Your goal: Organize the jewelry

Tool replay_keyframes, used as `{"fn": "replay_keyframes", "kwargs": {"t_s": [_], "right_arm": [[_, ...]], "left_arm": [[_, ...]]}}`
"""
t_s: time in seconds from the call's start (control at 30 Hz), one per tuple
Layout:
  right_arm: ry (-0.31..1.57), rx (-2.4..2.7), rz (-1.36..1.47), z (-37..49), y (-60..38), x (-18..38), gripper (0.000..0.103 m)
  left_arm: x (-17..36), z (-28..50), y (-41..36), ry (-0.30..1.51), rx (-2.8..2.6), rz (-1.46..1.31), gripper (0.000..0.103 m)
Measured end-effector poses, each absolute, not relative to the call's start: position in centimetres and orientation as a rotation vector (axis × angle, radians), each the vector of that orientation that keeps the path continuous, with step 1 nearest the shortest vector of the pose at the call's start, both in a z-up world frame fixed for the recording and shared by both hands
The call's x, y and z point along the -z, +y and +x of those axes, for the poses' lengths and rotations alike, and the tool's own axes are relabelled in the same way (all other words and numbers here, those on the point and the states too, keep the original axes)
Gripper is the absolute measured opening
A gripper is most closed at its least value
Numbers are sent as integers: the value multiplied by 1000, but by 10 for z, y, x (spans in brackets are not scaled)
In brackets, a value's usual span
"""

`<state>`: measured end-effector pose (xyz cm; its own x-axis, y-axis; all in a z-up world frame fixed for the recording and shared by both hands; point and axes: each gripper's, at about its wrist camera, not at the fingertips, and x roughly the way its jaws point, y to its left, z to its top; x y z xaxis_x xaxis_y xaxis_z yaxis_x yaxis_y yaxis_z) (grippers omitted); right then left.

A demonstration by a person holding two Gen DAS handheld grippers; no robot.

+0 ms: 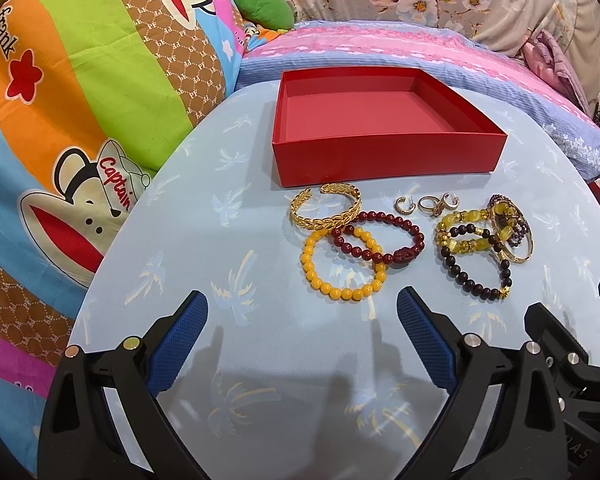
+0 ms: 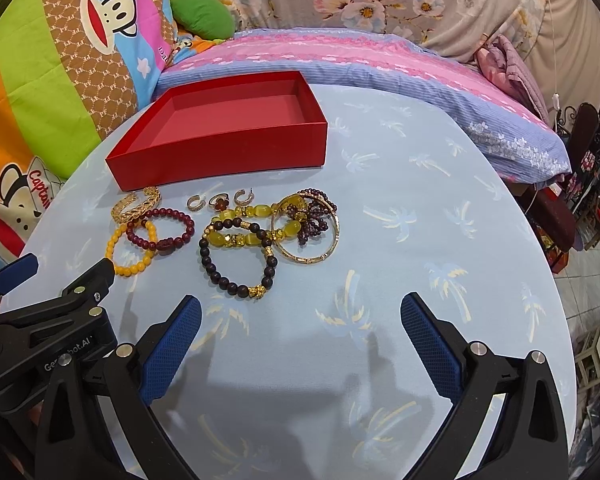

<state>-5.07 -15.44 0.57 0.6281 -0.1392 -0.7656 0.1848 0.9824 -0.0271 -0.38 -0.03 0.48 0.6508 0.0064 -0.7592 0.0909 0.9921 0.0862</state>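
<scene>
On table, just before empty red box: bracelets, rings in loose heap. Yellow bead bracelet prob light, floppy, slippery; pinch across strand. Left gripper, right gripper both spread wide, holding nothing.

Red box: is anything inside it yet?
Nothing shows inside the red box: its floor is bare in both views. Only a strip just behind the near wall is hidden. All the jewelry, such as the yellow bead bracelet, lies on the table.
</scene>
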Motion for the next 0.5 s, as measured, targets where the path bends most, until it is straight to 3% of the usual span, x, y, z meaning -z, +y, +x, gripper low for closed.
{"fn": "replay_keyframes", "kwargs": {"t_s": [0.5], "right_arm": [[874, 185, 57, -51, -154, -4, 96]], "left_arm": [[-4, -4, -1, 861, 48, 120, 91]]}}
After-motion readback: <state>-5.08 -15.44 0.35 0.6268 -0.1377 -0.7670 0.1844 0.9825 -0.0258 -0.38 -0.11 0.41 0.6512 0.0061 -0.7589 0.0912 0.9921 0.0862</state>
